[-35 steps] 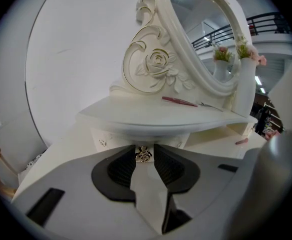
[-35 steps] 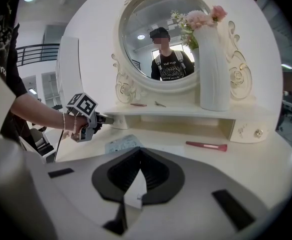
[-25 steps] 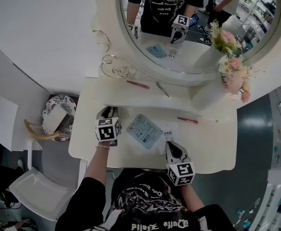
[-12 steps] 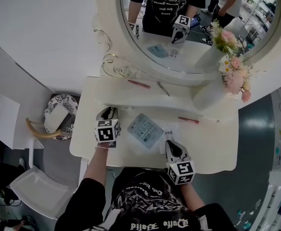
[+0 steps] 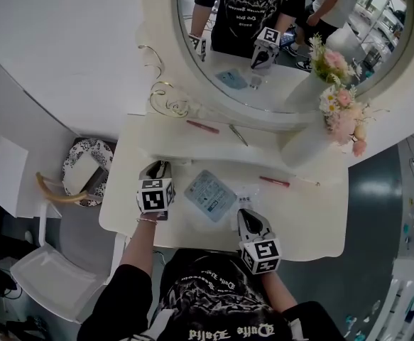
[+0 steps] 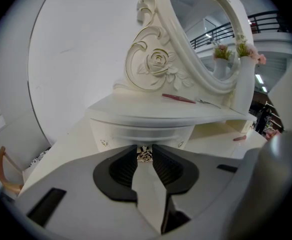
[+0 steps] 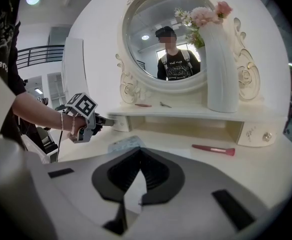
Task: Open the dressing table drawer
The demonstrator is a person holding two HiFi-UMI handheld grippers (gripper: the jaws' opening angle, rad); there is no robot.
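While the right gripper point(image 7: 140, 150) just hangs over the tabletop point(image 7: 268, 171) with its jaws pinched together on nothing, the left gripper point(image 6: 144, 150) has its jaws narrowed onto the little metal knob point(image 6: 144, 156) right at its tips. The drawer point(image 6: 135, 133) is dead ahead of it, tucked under the shelf point(image 6: 151, 113).

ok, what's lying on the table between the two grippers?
A blue-grey flat packet lies between the left gripper and the right gripper, a small white slip beside it. Head view shows it. Left jaws are on the drawer knob.
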